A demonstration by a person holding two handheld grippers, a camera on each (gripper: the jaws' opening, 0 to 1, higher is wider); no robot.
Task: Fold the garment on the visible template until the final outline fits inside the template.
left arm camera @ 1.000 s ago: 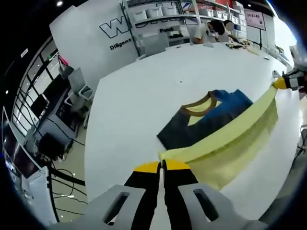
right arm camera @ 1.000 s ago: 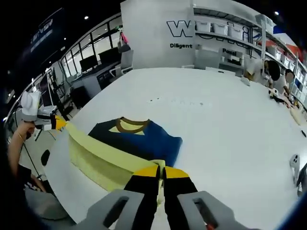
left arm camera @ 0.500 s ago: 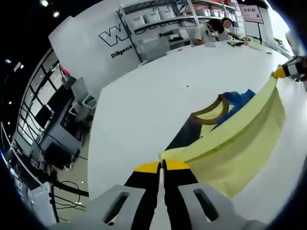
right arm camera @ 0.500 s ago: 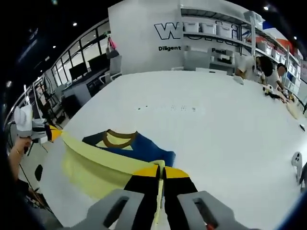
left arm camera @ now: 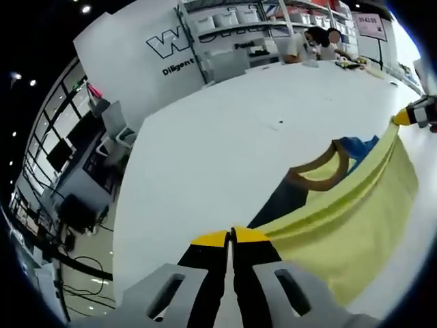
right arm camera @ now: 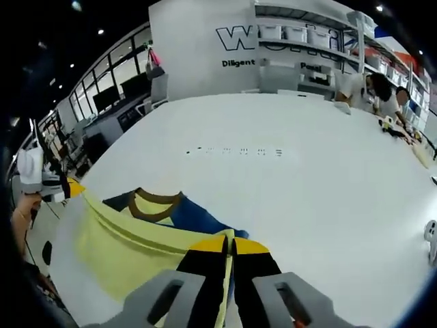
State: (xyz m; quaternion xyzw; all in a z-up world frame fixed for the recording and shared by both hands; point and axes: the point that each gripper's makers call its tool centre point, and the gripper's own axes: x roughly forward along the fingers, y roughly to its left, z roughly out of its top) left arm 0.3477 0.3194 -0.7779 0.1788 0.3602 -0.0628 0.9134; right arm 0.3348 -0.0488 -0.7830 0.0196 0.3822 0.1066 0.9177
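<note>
A T-shirt with a yellow body (left arm camera: 348, 222), a dark blue upper part (left arm camera: 280, 199) and a brown collar (left arm camera: 321, 179) lies partly on the white table (left arm camera: 205, 137). Its yellow hem edge is lifted and stretched between both grippers. My left gripper (left arm camera: 231, 238) is shut on one hem corner. My right gripper (right arm camera: 230, 241) is shut on the other corner, with the yellow cloth (right arm camera: 123, 246) running left from it toward the left gripper (right arm camera: 72, 188). In the left gripper view the right gripper (left arm camera: 410, 115) holds the far end at the right edge.
The white table (right arm camera: 307, 178) stretches far behind the shirt, with a row of small dark marks (right arm camera: 239, 150). A person (left arm camera: 307, 44) sits at its far end. Shelves (right arm camera: 300, 34) and a white wall with lettering stand behind. Desks and chairs (left arm camera: 102, 130) lie off the table's left side.
Both grippers have carried the yellow hem forward toward the collar, covering more of the blue part. Both stay shut on the cloth.
</note>
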